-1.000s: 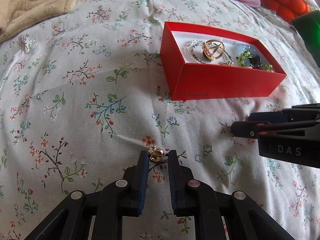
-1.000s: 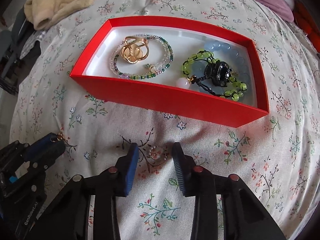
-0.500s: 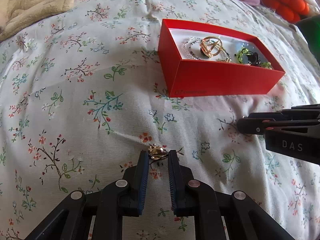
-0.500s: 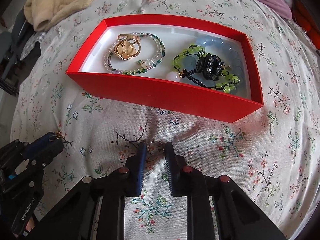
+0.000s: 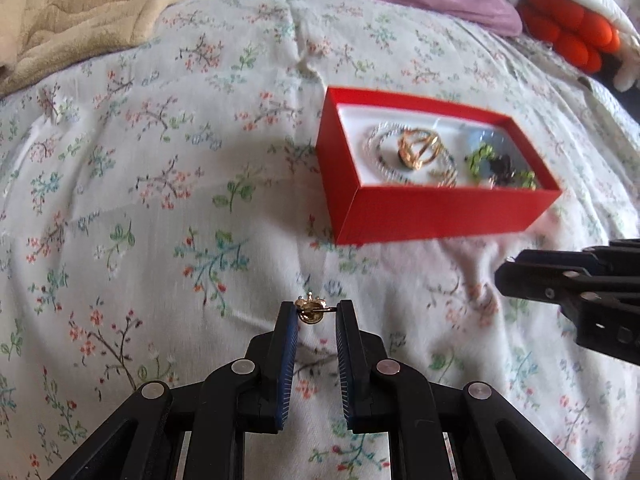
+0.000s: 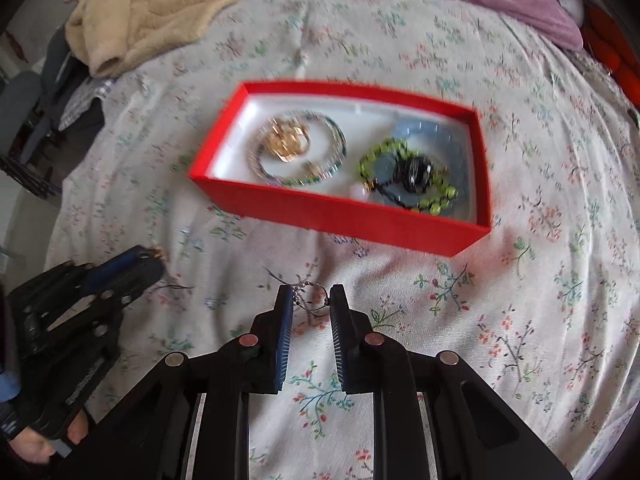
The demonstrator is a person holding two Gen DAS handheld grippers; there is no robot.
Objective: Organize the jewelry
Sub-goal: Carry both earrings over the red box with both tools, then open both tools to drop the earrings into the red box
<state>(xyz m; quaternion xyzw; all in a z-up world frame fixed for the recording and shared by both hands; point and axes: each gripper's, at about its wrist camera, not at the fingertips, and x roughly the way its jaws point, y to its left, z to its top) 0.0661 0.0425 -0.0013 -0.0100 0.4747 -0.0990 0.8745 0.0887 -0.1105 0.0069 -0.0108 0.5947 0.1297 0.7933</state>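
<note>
Motion blur smears the red box and the jewelry inside it in both views, so single beads cannot be told apart. The near wall hides the tray floor behind it. At 3 o'clock in the left wrist view the right tool is cut by the edge. The gold earring is too small to read in detail.

A small gold earring sits pinched between the left jaws. A thin silver ring is held between the right jaws. The red box on the bed holds bracelets and a gold ornament.
</note>
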